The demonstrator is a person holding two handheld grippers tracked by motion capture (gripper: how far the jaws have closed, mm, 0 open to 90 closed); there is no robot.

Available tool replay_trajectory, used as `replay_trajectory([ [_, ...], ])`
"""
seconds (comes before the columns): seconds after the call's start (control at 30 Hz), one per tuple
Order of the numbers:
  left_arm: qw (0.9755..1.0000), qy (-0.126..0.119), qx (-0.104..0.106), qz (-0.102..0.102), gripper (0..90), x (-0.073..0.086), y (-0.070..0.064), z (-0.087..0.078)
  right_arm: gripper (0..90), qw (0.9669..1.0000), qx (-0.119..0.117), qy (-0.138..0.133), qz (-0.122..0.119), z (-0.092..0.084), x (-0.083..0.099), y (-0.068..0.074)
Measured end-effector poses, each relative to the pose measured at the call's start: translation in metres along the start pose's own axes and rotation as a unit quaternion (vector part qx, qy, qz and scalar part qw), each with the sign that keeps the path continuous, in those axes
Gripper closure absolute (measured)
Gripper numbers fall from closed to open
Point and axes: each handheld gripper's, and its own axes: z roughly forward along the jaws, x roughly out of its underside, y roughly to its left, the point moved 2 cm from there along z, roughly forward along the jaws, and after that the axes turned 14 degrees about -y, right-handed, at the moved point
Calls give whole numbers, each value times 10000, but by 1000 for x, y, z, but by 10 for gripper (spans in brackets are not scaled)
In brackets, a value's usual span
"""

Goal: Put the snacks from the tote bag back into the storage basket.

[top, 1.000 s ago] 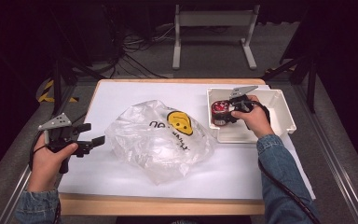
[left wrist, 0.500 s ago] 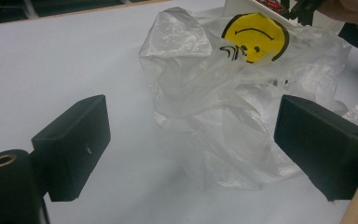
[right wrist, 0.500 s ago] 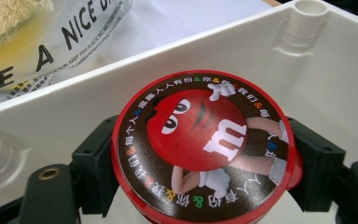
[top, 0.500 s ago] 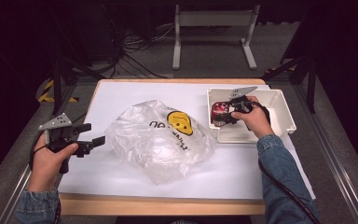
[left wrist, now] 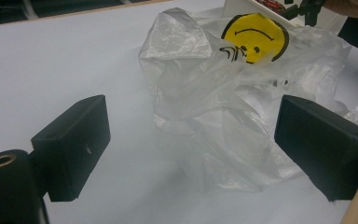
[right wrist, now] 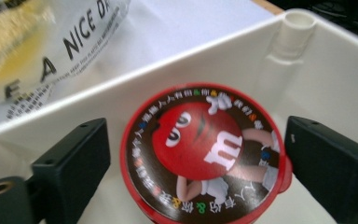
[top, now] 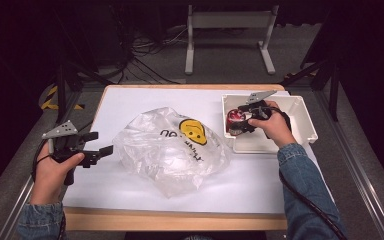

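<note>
Now the right gripper (right wrist: 196,154) stands open around the red-lidded tub (right wrist: 203,149) in the white bin (right wrist: 307,70) — close squarely; left gripper (left wrist: 191,149) open too.

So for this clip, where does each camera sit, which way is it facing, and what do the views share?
High view: above the person's side, looking forward and down on the table; both forearms, left gripper, right gripper.
Left gripper view: rides the left gripper, facing the clear plastic bag; its open black jaws show.
Right gripper view: rides the right gripper, looking down into the white bin at the red-lidded candy tub between its jaws.
Shared: all three show the bag.
</note>
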Motion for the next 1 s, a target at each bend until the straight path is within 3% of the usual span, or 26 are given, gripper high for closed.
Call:
replay_trajectory([
  [0.27, 10000, 38, -4, 28, 111, 2, -3, -4, 34, 9994, 108, -286, 154, -22, -29, 9],
  [0.5, 10000, -5, 26, 14, 106, 3, -7, -11, 56, 9993, -256, -225, -152, -50, -47, 32],
  [0.63, 9999, 60, 61, 65, 103, 4, -11, -10, 54, 9991, -332, -235, -146, -63, -50, 42],
  [0.9, 9998, 152, 107, 18, 99, 16, -14, -16, 40, 9965, -263, -727, 311, -97, -46, 69],
  [1.0, 9997, 196, 119, -3, 98, 21, -15, -18, 36, 9959, -297, -847, 145, -105, -45, 80],
])
